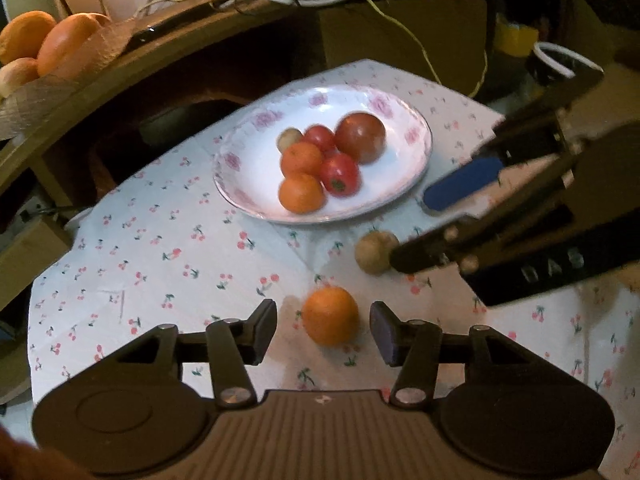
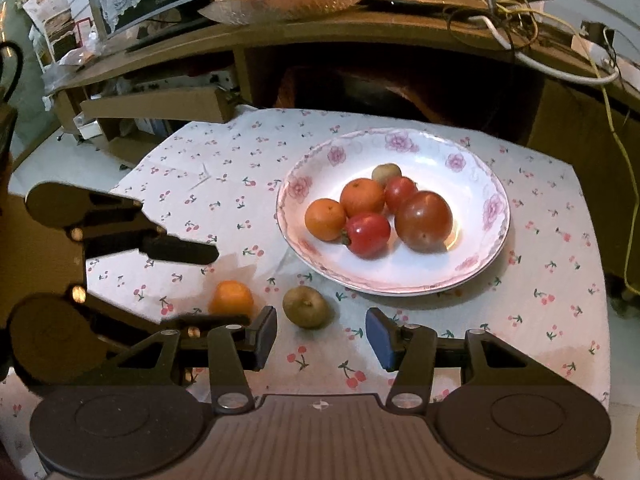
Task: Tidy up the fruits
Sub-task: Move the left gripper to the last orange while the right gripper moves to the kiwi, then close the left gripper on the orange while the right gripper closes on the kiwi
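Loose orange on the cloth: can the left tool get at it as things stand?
Probably yes. The left tool is open, with the loose orange lying right between its fingers on the cloth. The right tool sits off by the brown fruit, not crossing that path.

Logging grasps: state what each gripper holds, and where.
Nothing held. Left gripper open around the loose orange; right gripper open near the kiwi.

Fruits [image 2: 362, 212] in plate [image 2: 472, 276]
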